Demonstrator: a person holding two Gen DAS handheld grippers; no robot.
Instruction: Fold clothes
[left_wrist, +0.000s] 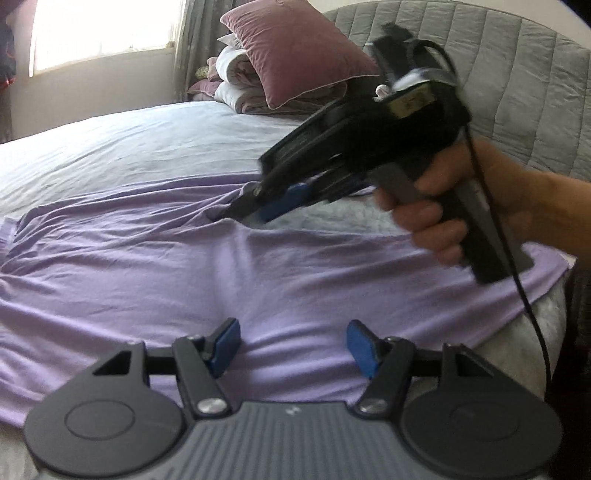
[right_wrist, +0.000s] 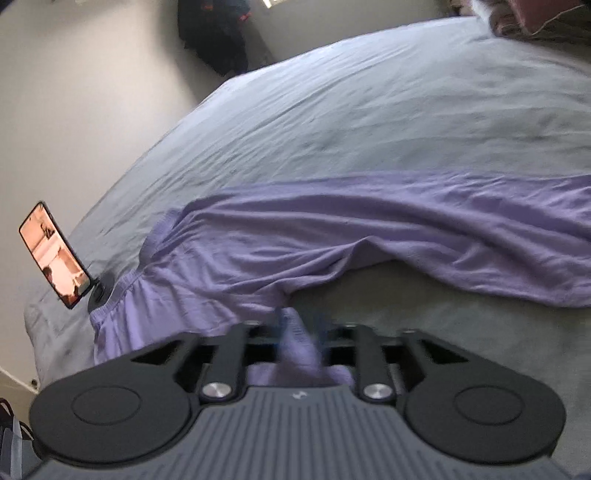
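A wrinkled lilac jersey garment (left_wrist: 155, 258), prob. loose trousers w/ a gathered elastic waistband (right_wrist: 122, 288), lies spread across the bed's pale grey sheet (left_wrist: 122, 144), near the front edge, w/ one end draping toward the bed's side. It's mostly flat, no tidy fold visible, though which layers lie doubled can't be told. The right hand-held gripper (left_wrist: 245, 208), held in the person's right hand (left_wrist: 436, 206), is angled down & clamped on a pinch of the lilac cloth at its far edge; in the right wrist view a bunch of that cloth sits squeezed betw. the blurred blue pads (right_wrist: 291, 328). That grip pulls the fabric into creases radiating from the pinch pt, so the edge is prob. being lifted or dragged to carry one part over another or to straighten it; the pictures fit either. The left hand-held gripper (left_wrist: 293, 345) hovers low over the cloth's near part, fingers well apart, nothing betw. them, likely placed to pin or take a second pt so the garment won't slide. A maroon velvet pillow (left_wrist: 295, 48) & folded white bedding (left_wrist: 236, 79) sit stacked by the grey quilted headboard (left_wrist: 517, 74), well clear of the work. A lit smartphone on a small stand (right_wrist: 55, 254) is propped at the bed's corner, just beside the waistband, screen facing the person.
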